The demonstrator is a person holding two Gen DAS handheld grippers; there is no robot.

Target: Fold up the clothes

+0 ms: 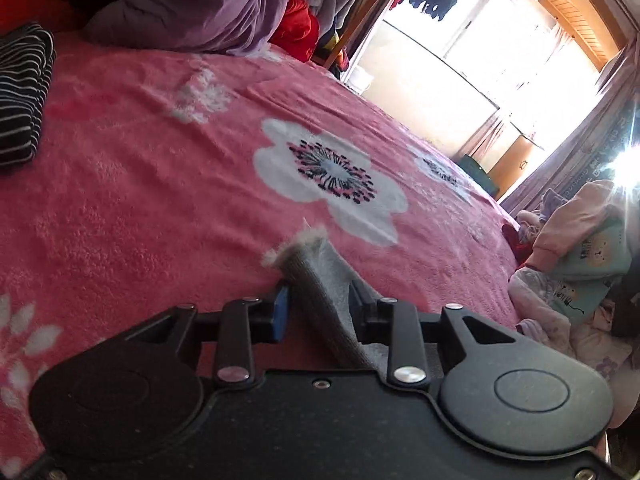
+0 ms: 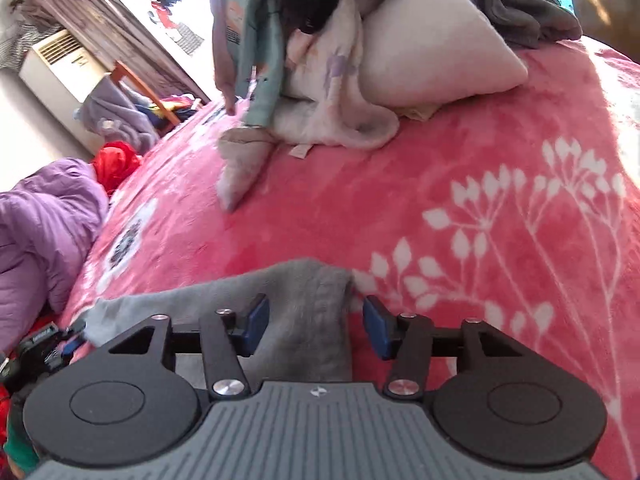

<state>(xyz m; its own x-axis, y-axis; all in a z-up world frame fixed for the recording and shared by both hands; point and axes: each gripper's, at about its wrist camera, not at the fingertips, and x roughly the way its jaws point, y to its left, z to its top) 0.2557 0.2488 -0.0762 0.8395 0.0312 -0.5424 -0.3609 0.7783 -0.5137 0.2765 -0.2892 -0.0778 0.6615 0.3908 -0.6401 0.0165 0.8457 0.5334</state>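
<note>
A grey knit garment (image 2: 296,312) lies on the pink flowered blanket (image 2: 440,160). In the left wrist view my left gripper (image 1: 320,304) has its jaws around a bunched edge of the grey garment (image 1: 320,280), which sticks up between the fingers; the jaws are not fully closed on it. In the right wrist view my right gripper (image 2: 316,324) is open, its blue pads on either side of the garment's right corner, just above the cloth. The left gripper also shows at the far left of the right wrist view (image 2: 60,344).
A folded black-and-white striped garment (image 1: 20,92) lies at the left. A pile of unfolded pastel clothes (image 1: 572,256) sits at the right, also shown with a white pillow (image 2: 432,40). A purple quilt (image 1: 192,4) lies at the back. A window is beyond the bed.
</note>
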